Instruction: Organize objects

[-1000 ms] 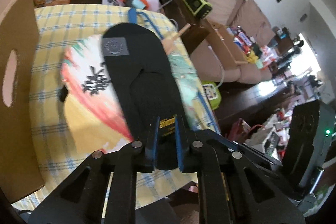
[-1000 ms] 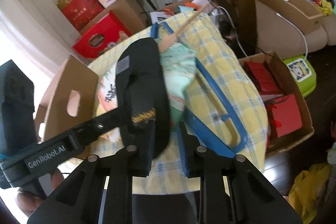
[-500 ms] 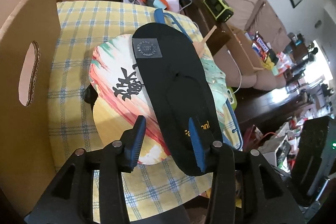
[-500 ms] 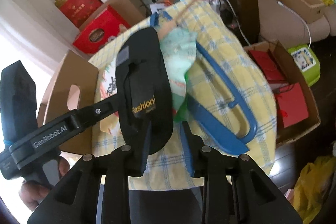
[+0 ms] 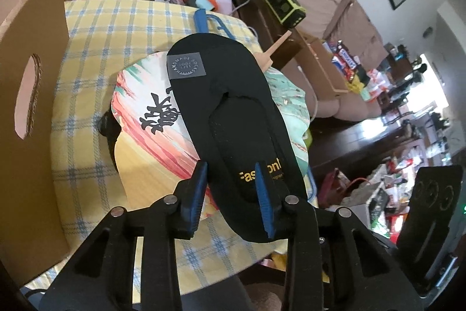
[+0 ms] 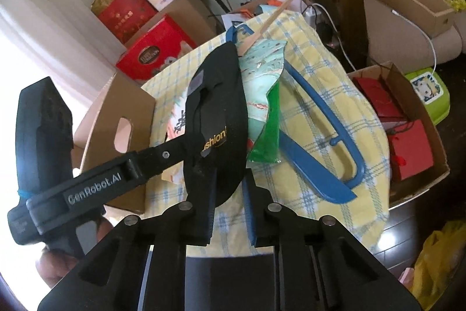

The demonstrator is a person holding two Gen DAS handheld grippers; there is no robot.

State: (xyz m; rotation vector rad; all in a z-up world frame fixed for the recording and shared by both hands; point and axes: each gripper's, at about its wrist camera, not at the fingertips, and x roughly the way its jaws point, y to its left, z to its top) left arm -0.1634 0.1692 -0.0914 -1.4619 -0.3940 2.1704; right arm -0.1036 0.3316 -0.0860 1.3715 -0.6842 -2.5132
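At the near edge of the table (image 5: 96,28), our left gripper (image 5: 231,191) stands astride the near end of the black sock card (image 5: 230,112). One pad lies over its printed face, the other at its left edge. Its jaws have just been closing, and we cannot tell whether they press yet. Our right gripper (image 6: 230,212) has also just been closing. The card's near tip dips between its narrow jaws, but cloth shows in the gap, so it is not holding anything.

The card lies across a painted paper fan (image 5: 145,118), beside a green packet (image 6: 268,130), with a blue hanger (image 6: 320,142) toward the right edge. We judge the card light, thin and fairly stiff, liable to flex and slip. The overhanging near end seems the best place to pinch it.

A cardboard box (image 5: 29,107) walls the left edge. The far side offers bare cloth, and the near edge drops away just below us.
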